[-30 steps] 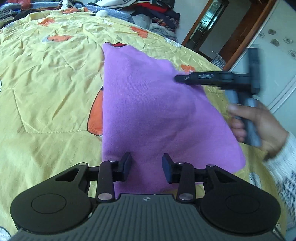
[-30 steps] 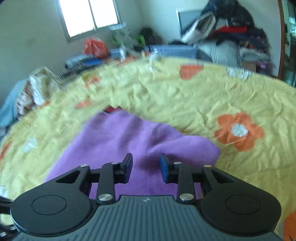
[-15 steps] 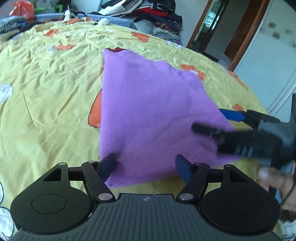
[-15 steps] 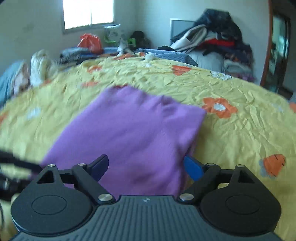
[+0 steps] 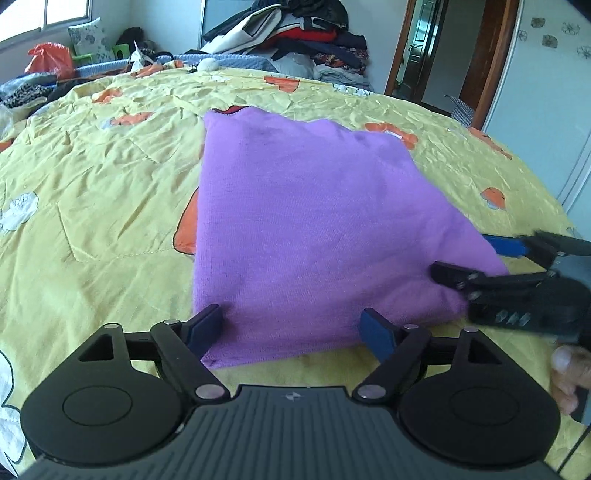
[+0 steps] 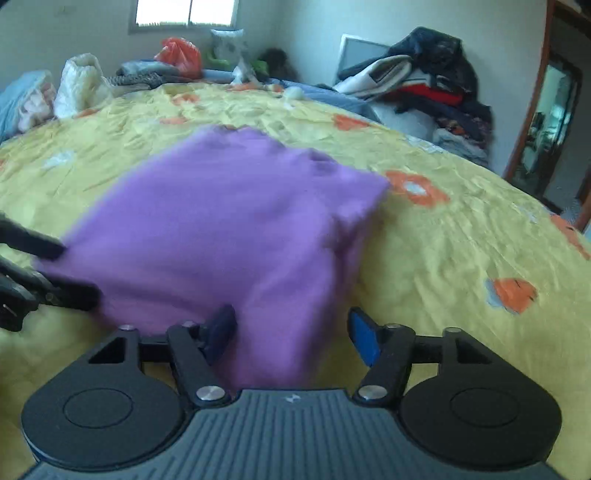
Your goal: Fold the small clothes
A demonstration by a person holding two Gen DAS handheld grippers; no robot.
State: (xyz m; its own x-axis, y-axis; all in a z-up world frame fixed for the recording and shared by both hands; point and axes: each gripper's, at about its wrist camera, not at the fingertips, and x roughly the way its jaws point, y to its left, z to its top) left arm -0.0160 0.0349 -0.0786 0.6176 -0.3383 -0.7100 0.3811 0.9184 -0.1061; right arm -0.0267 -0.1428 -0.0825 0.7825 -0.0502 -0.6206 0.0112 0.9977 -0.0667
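A folded purple garment (image 5: 310,229) lies flat on the yellow flowered bedspread (image 5: 103,192). My left gripper (image 5: 291,328) is open, its fingers spread around the garment's near edge at the left corner. My right gripper (image 6: 291,328) is open too, its fingers astride the garment's near right corner (image 6: 280,332). The garment (image 6: 229,229) looks blurred in the right wrist view. The right gripper also shows in the left wrist view (image 5: 476,258) at the garment's right edge, and the left gripper's fingers (image 6: 40,266) show at the left of the right wrist view.
A pile of clothes (image 5: 295,33) sits beyond the bed's far edge, with bags (image 6: 177,55) and bundles along the far left. A doorway (image 5: 436,48) stands at the back right. Bare bedspread surrounds the garment.
Both grippers have opened wide and dropped down to the garment's near edge. The right gripper swung from above the garment's far side to its near right corner.
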